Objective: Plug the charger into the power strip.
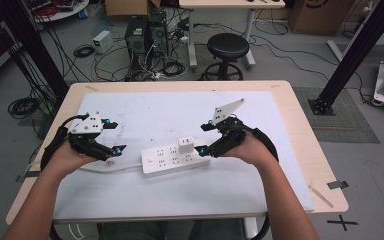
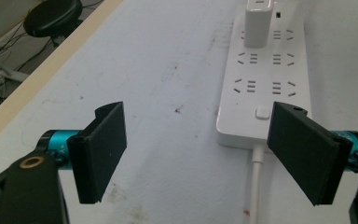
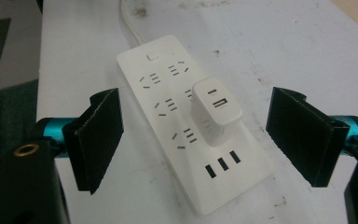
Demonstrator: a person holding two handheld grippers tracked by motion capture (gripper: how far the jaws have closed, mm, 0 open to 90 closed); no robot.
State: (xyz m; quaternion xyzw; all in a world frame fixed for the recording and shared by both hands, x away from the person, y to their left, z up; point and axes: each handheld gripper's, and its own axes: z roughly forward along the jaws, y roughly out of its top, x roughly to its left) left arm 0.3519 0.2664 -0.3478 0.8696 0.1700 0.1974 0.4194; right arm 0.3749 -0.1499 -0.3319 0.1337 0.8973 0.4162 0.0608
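Your left gripper gapes wide, the power strip just ahead of it. Your right gripper is spread too, the white charger between its jaws.

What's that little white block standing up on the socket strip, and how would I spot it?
Look to the middle of the white mat covering the table, where a long white power strip lies between the two grippers. Toward its right end stands a small white charger cube, the one thing plugged in, with a single port on top.
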